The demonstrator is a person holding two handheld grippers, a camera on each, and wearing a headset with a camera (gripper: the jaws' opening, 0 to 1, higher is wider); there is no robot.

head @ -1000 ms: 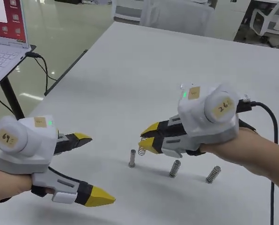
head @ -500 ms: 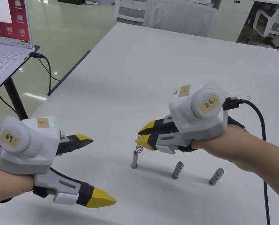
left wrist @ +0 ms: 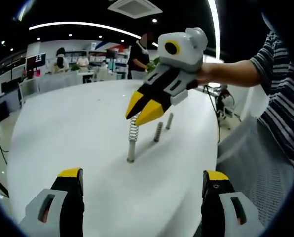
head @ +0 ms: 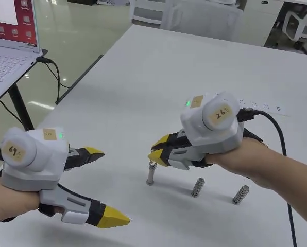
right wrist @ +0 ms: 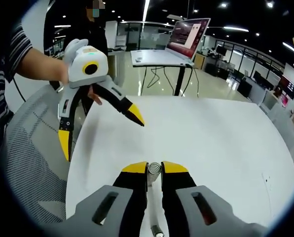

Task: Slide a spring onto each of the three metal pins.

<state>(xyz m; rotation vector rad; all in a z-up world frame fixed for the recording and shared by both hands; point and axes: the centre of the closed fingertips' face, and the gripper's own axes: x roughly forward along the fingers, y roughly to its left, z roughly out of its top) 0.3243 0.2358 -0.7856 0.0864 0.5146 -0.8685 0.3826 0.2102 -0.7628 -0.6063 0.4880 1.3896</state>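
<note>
Yellow-tipped jaws of the right gripper (head: 154, 150) are seen clenched on a spring (head: 152, 165) just right of centre in the head view. The spring is held upright, and its lower end meets the top of a metal pin (head: 150, 178) that stands on the white table (head: 158, 77). Whether the coils have already passed over the pin's tip cannot be told. In the right gripper view the spring (right wrist: 154, 171) is pinched between the two narrow-set tips at bottom centre.

At the lower left of the head view the left gripper (head: 104, 185) is held released, its jaws spread wide and nothing between them. It is kept well apart from the pin. In the left gripper view, the right gripper (left wrist: 146, 109) is shown at upper centre, with the spring (left wrist: 133, 129) hanging from its tips above the pin (left wrist: 130, 154).

To the right of the pin, a second spring (head: 198, 187) and a third spring (head: 240, 194) are seen standing on the table, slightly tilted. A laptop (head: 9, 36) is placed at the upper left of the head view, off the table's edge.
</note>
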